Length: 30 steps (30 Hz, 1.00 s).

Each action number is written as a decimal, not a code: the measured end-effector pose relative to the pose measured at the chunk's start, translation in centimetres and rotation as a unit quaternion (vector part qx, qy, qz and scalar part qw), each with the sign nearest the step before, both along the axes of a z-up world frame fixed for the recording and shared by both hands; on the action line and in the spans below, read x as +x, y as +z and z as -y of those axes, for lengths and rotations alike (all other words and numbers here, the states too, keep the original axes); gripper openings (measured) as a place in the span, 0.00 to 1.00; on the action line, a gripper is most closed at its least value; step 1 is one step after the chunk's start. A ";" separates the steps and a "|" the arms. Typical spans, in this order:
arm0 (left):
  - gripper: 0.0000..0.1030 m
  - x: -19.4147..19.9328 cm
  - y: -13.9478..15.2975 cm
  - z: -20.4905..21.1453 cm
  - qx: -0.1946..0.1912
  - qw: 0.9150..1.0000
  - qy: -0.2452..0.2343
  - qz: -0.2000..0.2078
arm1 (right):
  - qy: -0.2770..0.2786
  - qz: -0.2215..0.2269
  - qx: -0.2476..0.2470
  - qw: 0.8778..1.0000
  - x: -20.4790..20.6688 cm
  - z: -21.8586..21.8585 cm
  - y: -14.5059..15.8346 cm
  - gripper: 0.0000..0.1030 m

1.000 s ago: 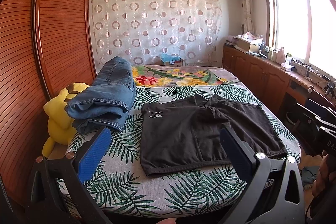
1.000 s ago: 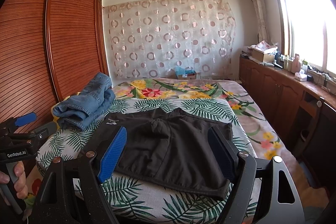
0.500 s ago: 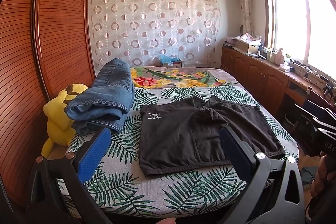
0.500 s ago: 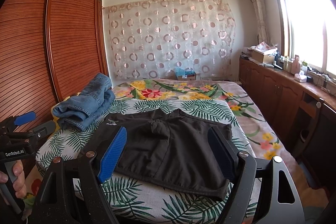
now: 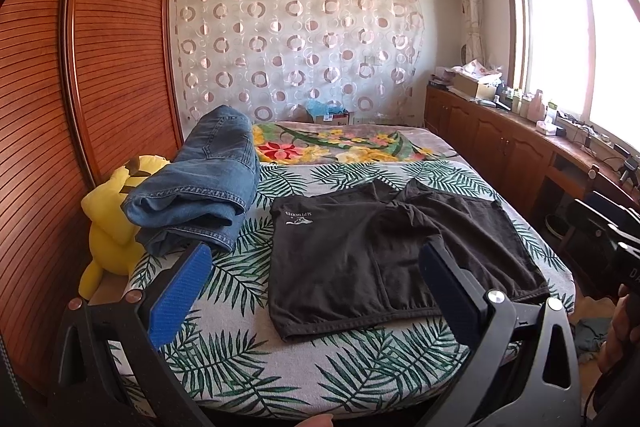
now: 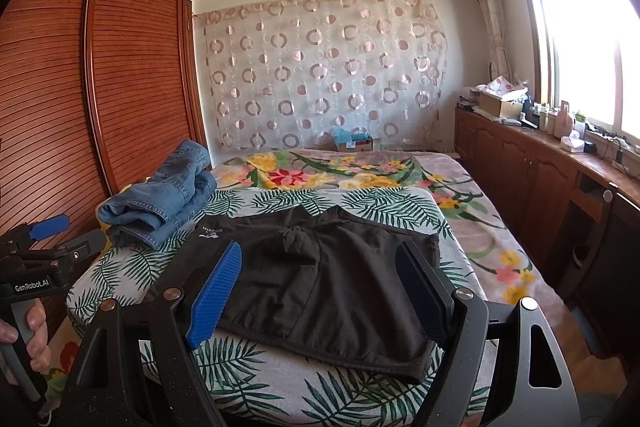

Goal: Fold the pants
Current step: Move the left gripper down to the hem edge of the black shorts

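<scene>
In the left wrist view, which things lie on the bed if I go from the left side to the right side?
Yellow plush toy → blue jeans → black shorts, lying flat on the leaf-print bed.

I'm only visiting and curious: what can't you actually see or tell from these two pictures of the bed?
- Yellow plush toy: left view, half hidden by the jeans; right view, almost wholly behind them.
- Black shorts: right view, both near corners covered by the right gripper fingers.
- Shorts logo: lettering too small to read.
- Bed's near edge: cut off by the left gripper frame.
- Counter clutter: too small, washed out by window glare.
</scene>
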<state>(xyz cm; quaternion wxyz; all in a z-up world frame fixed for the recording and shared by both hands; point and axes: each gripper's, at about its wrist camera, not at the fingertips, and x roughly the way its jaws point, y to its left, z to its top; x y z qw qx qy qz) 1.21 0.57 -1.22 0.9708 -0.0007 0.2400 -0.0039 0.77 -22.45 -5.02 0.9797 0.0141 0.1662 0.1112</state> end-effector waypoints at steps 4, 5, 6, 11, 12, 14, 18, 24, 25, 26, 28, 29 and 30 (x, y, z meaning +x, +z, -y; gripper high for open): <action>1.00 1.0 -0.8 -0.5 0.004 1.000 0.005 -0.004 | -0.003 -0.001 -0.004 1.000 0.3 0.1 -0.3 0.79; 1.00 1.3 -1.1 -0.6 0.004 1.000 0.004 -0.007 | -0.004 -0.003 -0.004 1.000 0.3 0.2 -0.5 0.79; 1.00 1.7 -1.4 -0.8 0.003 1.000 0.004 -0.013 | -0.004 -0.005 -0.004 1.000 0.5 0.2 -0.6 0.79; 1.00 2.9 -3.1 -1.3 0.003 0.999 0.000 -0.032 | -0.006 -0.022 -0.007 1.000 1.3 0.3 -1.4 0.79; 1.00 3.1 -3.4 -1.4 0.003 0.999 0.000 -0.038 | -0.006 -0.024 -0.008 1.000 1.5 0.3 -1.3 0.79; 1.00 3.6 -4.1 -1.7 -0.001 0.999 0.000 -0.048 | -0.006 -0.030 -0.010 0.999 1.7 0.2 -1.4 0.79; 1.00 4.2 -5.5 -2.3 -0.007 0.998 -0.007 -0.064 | -0.006 -0.041 -0.014 0.999 2.1 0.2 -1.5 0.79; 1.00 5.3 -7.9 -3.5 -0.018 0.995 -0.017 -0.098 | -0.006 -0.056 -0.023 0.998 2.3 0.3 -1.6 0.79; 1.00 5.4 -8.2 -3.7 -0.019 0.994 -0.016 -0.104 | -0.006 -0.059 -0.024 0.998 2.4 0.3 -1.6 0.79; 1.00 5.5 -8.5 -3.9 -0.019 0.994 -0.016 -0.109 | -0.005 -0.062 -0.024 0.998 2.5 0.4 -1.5 0.79; 1.00 5.6 -9.0 -4.1 -0.020 0.993 -0.019 -0.117 | -0.004 -0.070 -0.025 0.997 2.6 0.4 -1.5 0.79; 1.00 5.7 -9.3 -4.3 -0.021 0.992 -0.021 -0.121 | -0.004 -0.072 -0.026 0.997 2.7 0.4 -1.4 0.79; 1.00 5.7 -9.5 -4.4 -0.021 0.992 -0.023 -0.124 | -0.005 -0.074 -0.026 0.997 2.7 0.5 -1.5 0.79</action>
